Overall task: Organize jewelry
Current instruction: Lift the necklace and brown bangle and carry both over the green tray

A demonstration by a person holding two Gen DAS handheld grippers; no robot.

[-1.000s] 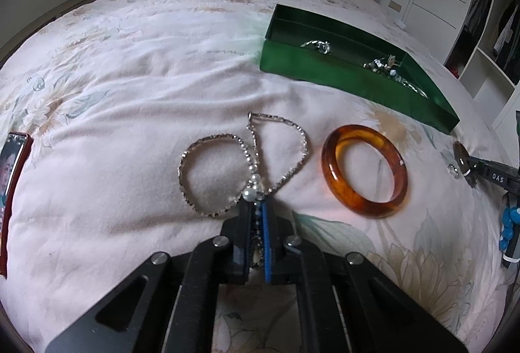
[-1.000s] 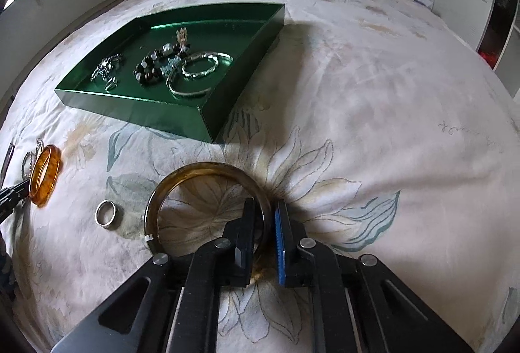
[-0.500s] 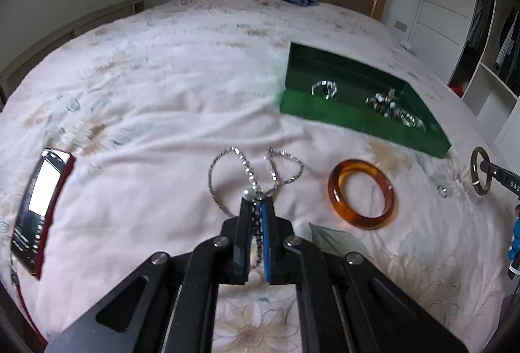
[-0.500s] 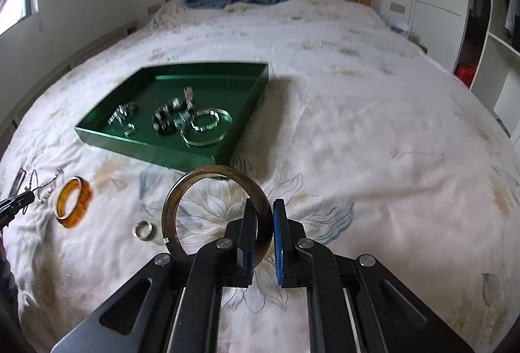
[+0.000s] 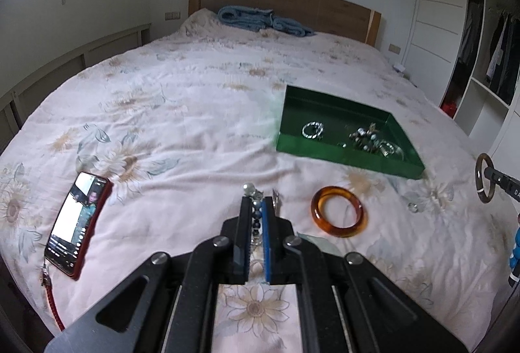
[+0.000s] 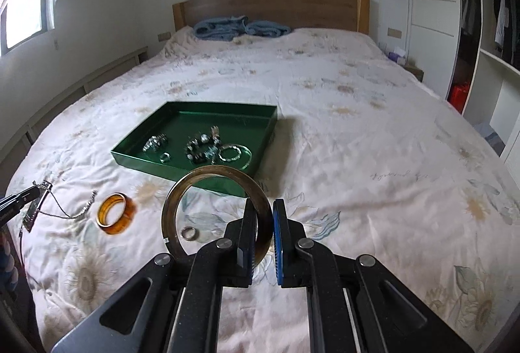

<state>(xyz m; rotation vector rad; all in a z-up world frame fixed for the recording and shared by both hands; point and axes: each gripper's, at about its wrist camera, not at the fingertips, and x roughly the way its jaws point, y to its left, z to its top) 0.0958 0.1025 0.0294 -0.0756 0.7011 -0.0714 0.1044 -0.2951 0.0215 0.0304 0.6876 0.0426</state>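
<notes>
The left gripper (image 5: 255,202) is clamped on a beaded chain (image 5: 256,216), lifted off the bedspread (image 5: 195,125). The right gripper (image 6: 264,206) grips a dark bangle (image 6: 172,206) upright above the bed. At 11 o'clock from it lies the green tray (image 6: 201,172) of jewelry, with an amber bangle (image 6: 117,213) at 9 o'clock.

Left gripper (image 5: 256,203): fingers clamped on beaded necklace (image 5: 249,189) | amber bangle (image 5: 338,211): flat on bed (image 5: 195,112), right of fingers | green tray (image 5: 344,154): beyond bangle, holding jewelry | phone (image 5: 76,219): left.
</notes>
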